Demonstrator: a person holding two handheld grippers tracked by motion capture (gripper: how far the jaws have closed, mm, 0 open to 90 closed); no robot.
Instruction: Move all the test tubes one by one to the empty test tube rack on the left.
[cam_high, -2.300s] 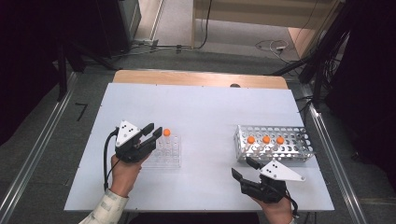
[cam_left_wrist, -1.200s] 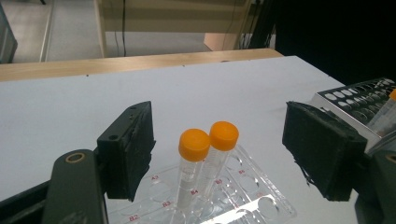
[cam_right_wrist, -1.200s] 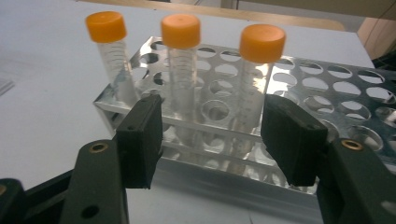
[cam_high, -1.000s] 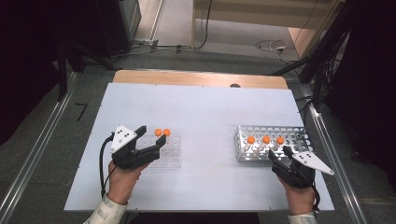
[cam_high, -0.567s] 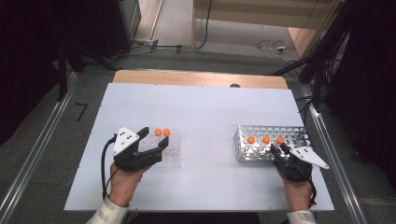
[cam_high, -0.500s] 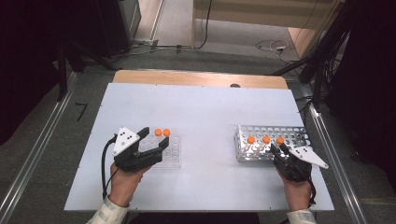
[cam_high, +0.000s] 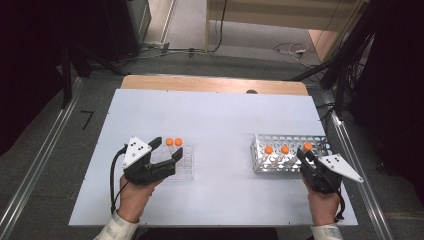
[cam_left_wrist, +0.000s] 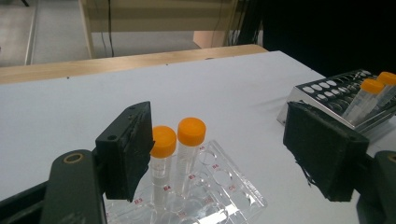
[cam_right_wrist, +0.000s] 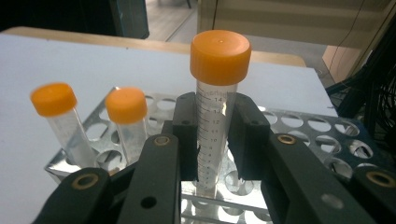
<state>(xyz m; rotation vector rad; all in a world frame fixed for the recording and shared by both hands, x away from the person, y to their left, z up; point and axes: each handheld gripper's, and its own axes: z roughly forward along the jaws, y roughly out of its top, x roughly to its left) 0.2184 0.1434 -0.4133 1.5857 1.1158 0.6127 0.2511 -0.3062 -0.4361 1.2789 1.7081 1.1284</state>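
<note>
My right gripper (cam_right_wrist: 212, 135) has just been closing and now pinches an orange-capped tube (cam_right_wrist: 215, 93), pads pressed on the clear graduated wall below the cap. The tube stands upright in the metal rack (cam_high: 320, 142) at the right side of the table (cam_high: 220, 120), in the near row, rightmost of three; the other two orange-capped tubes (cam_right_wrist: 123, 119) sit just left of it, apart from my jaws. Its long axis is vertical, so I judge the next move is a straight lift up out of the hole, no tilt, or the bottom catches the rack.

My left gripper (cam_high: 162, 155) is spread, holding nothing, hovering at the near-left edge of the clear plastic rack (cam_left_wrist: 224, 191) on the left side of the table. Two capped tubes (cam_left_wrist: 189, 149) already stand upright in that rack's far row; one sits just beside the gripper's left pad, and I can't tell if they touch.

The destination rack lies well to the left of the held tube. Right hand is the nearer one, and it already has the grip.
</note>
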